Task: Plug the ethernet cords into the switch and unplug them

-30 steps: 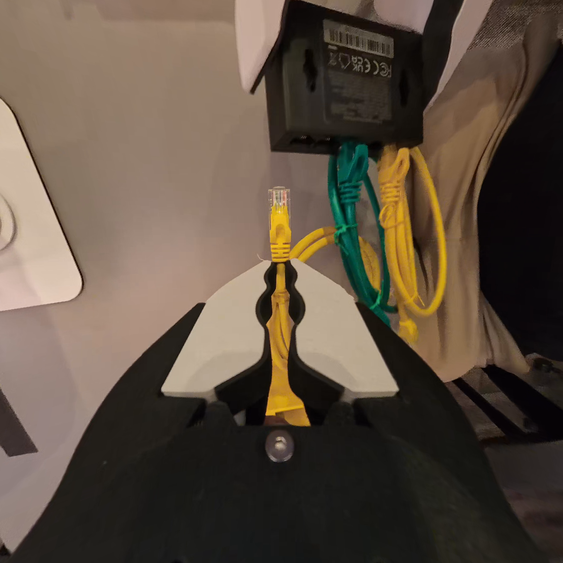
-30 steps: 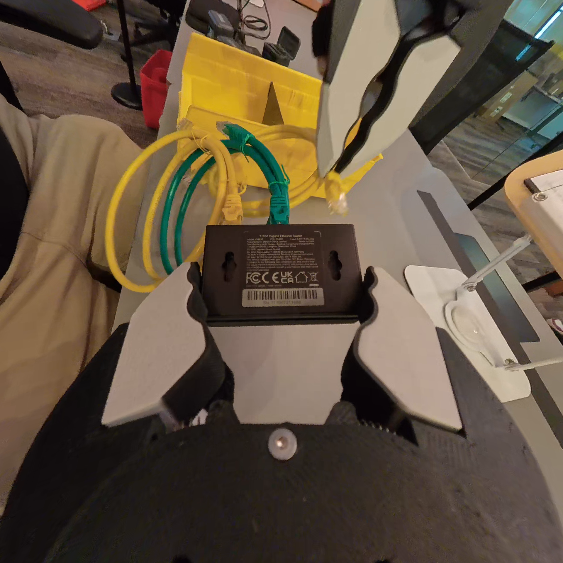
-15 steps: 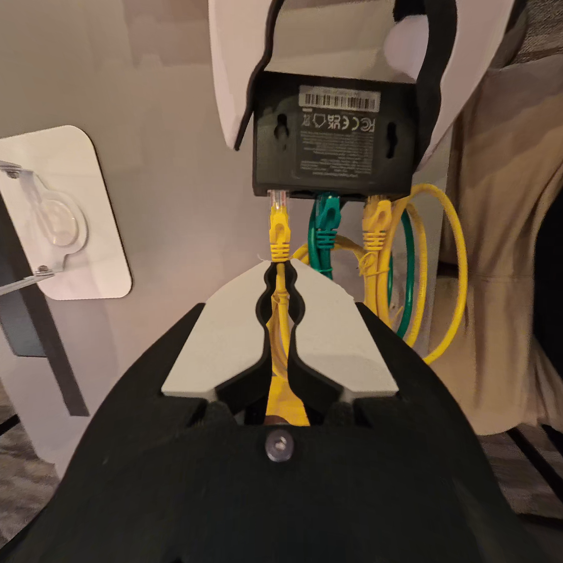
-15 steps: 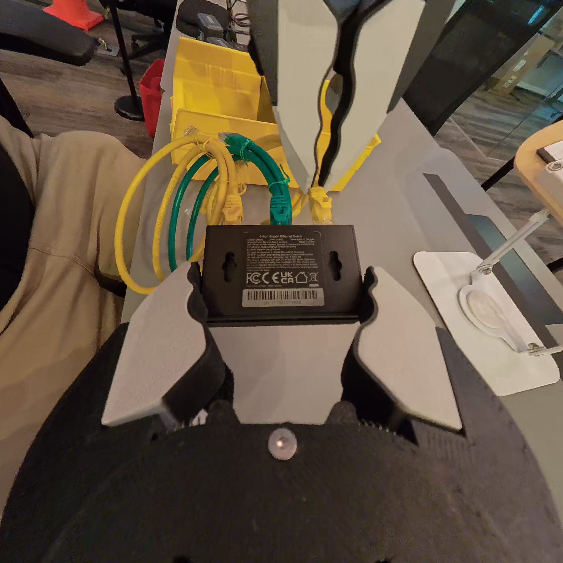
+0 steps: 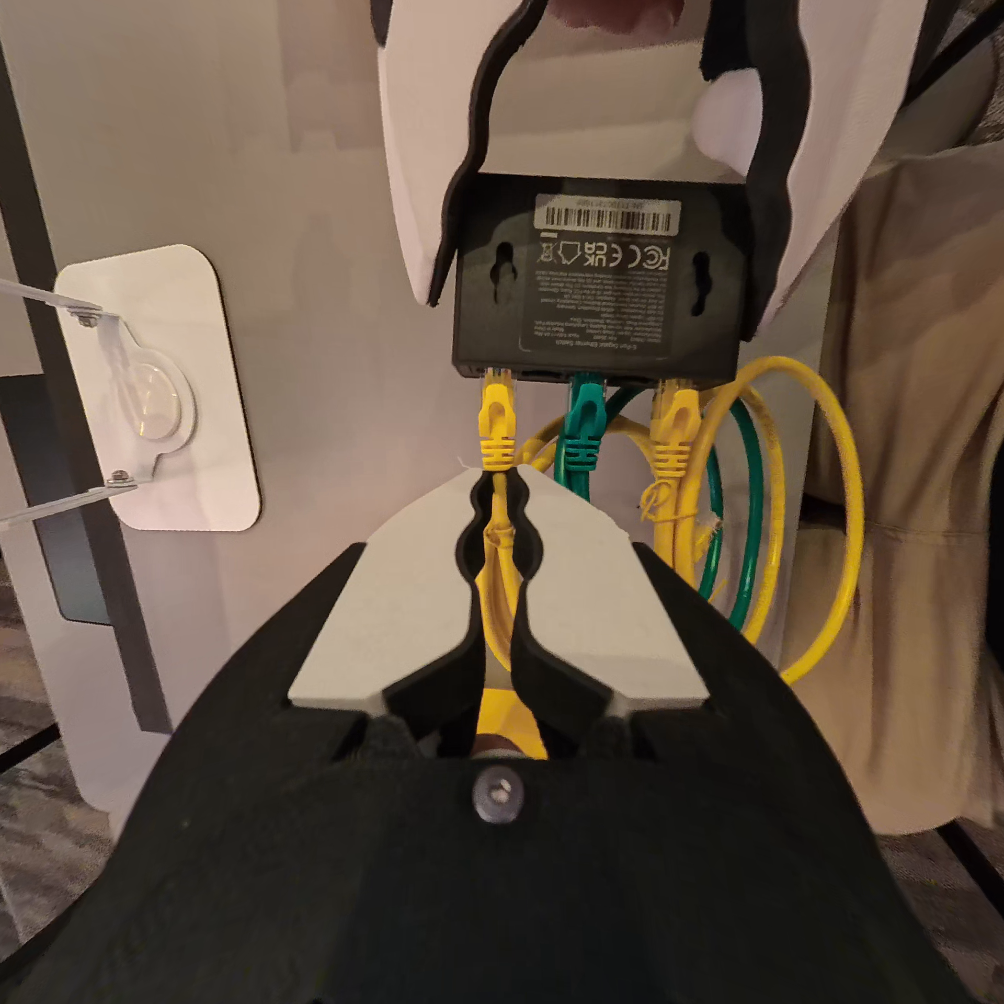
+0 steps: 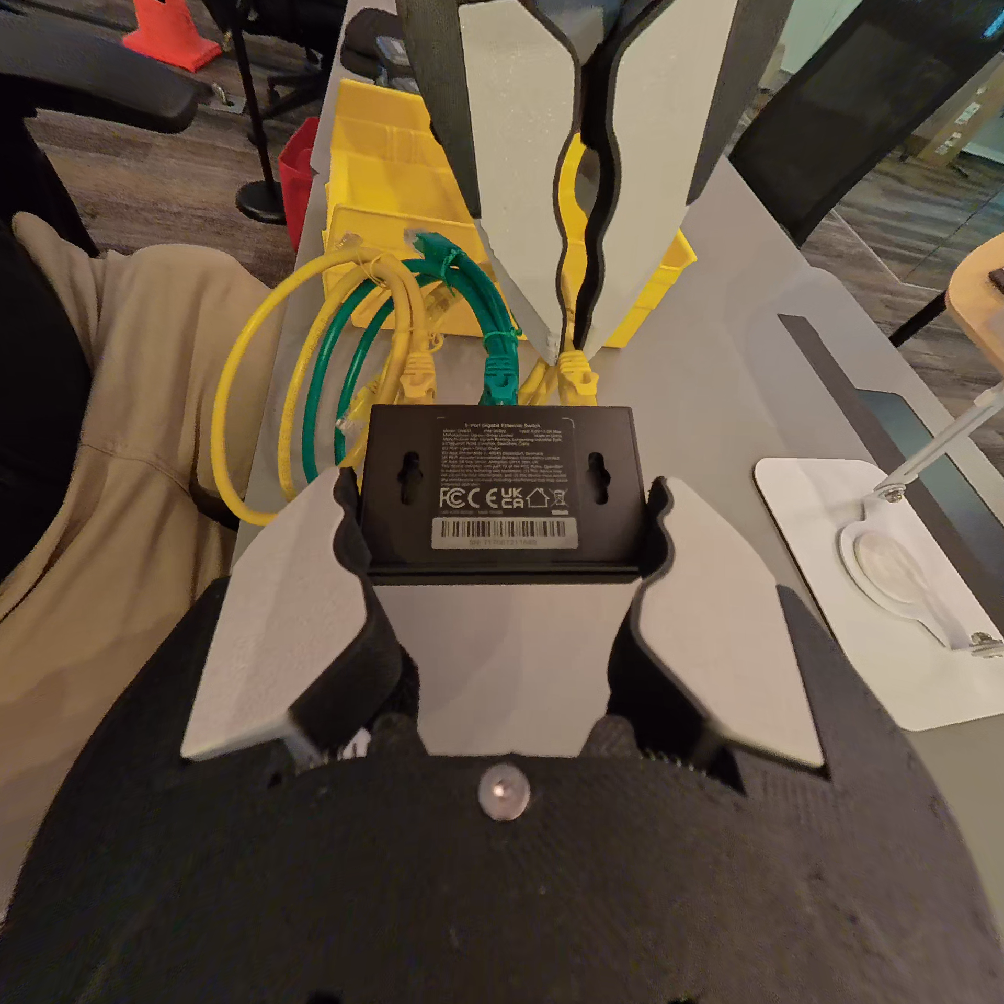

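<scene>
A black switch (image 5: 597, 288) lies underside up, clamped at its two sides by my right gripper (image 6: 502, 508). It also shows in the right wrist view (image 6: 500, 478). My left gripper (image 5: 499, 478) is shut on a yellow cord (image 5: 495, 429) just behind its plug, and the plug's tip sits in the switch's end port. A green cord (image 5: 582, 429) and a second yellow cord (image 5: 673, 434) are plugged into other ports. In the right wrist view the left gripper (image 6: 565, 347) comes down from above onto the held yellow plug (image 6: 578, 377).
The cords' coils (image 6: 304, 380) hang off the grey table's (image 6: 706, 380) edge beside a person's tan trousers (image 6: 108, 434). Yellow bins (image 6: 391, 163) stand behind the switch. A white pad with a clear bracket (image 6: 880, 570) lies on the table to the right. Spacing between my two grippers at the tips: around 6 cm.
My left gripper has carried the yellow plug up to the switch and pushed its tip into the end port. The switch has drawn nearer in the left wrist view.
</scene>
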The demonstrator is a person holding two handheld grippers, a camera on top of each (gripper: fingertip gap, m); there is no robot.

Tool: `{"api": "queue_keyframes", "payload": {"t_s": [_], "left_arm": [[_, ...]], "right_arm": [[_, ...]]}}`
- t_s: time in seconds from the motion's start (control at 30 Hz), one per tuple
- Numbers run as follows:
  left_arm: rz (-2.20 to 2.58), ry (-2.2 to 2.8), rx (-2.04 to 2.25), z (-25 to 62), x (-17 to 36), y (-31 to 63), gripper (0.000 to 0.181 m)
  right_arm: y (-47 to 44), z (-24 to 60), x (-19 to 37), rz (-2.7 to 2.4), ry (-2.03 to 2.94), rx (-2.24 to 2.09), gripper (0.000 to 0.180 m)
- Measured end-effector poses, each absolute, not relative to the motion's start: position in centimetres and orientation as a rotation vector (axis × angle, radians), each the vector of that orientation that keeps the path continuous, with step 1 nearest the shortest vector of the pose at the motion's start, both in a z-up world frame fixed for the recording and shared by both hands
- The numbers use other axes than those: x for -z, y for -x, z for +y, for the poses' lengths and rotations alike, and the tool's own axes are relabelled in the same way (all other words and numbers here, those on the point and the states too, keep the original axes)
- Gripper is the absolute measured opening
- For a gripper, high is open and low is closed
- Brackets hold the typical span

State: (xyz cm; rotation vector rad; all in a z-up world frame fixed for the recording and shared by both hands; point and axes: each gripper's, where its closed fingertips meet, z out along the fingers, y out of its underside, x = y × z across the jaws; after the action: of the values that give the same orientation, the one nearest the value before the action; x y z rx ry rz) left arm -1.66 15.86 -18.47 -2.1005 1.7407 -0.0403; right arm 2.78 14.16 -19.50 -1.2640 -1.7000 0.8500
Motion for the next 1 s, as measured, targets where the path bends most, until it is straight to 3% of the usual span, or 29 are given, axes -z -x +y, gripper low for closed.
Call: {"api": "queue_keyframes", "payload": {"t_s": [0.53, 0.77, 1.0], "left_arm": [[1.707, 2.049, -0.065, 16.4, 18.7, 2.3, 0.005], [1.413, 1.997, 0.035, 17.9, 13.2, 3.9, 0.021], [1.133, 1.936, 0.03, 17.3, 9.6, 9.0, 0.016]], "right_arm": [[-1.9, 14.3, 19.7, -1.761, 1.293, -0.74, 0.099], [-3.8, 15.4, 17.4, -1.681, 1.348, -0.653, 0.099], [-7.8, 18.1, 13.7, -1.509, 1.418, -0.568, 0.099]]}}
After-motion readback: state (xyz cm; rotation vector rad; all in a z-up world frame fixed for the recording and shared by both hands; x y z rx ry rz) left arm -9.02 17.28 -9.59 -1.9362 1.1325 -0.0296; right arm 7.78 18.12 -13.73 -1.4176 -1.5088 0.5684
